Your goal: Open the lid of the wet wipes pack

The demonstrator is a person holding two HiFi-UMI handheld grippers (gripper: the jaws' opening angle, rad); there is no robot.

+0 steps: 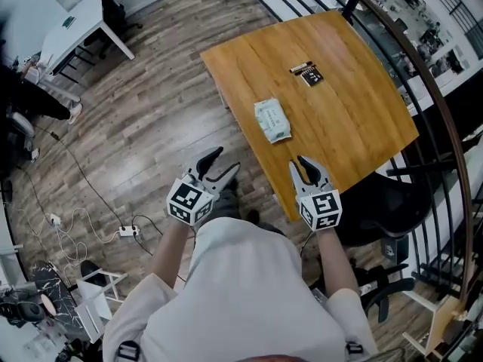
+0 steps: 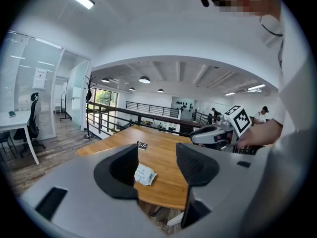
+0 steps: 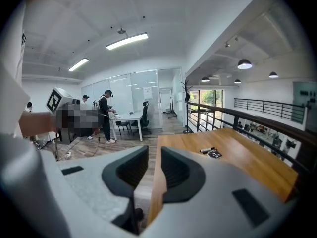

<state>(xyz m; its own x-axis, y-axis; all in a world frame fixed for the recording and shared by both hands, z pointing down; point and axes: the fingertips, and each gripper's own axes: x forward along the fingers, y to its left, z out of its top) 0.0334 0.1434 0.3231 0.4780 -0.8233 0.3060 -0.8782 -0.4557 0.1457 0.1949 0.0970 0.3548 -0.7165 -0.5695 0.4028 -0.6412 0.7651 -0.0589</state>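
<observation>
The wet wipes pack (image 1: 272, 120), pale green and white, lies flat on the wooden table (image 1: 355, 119), near its left edge. Both grippers hover short of the table's near edge, apart from the pack. My left gripper (image 1: 216, 166) is over the floor with its jaws wide open and nothing in them. Between its jaws, the left gripper view shows the pack (image 2: 145, 175) further off on the table. My right gripper (image 1: 307, 167) is above the table's near corner. Its jaws (image 3: 154, 155) stand a narrow gap apart with nothing between them. The pack does not show in the right gripper view.
A small black card and a pen (image 1: 309, 73) lie on the far part of the table. A black chair (image 1: 377, 202) stands at the right of the table, with a curved railing (image 1: 445, 119) behind. Cables and a power strip (image 1: 127, 231) lie on the floor at the left.
</observation>
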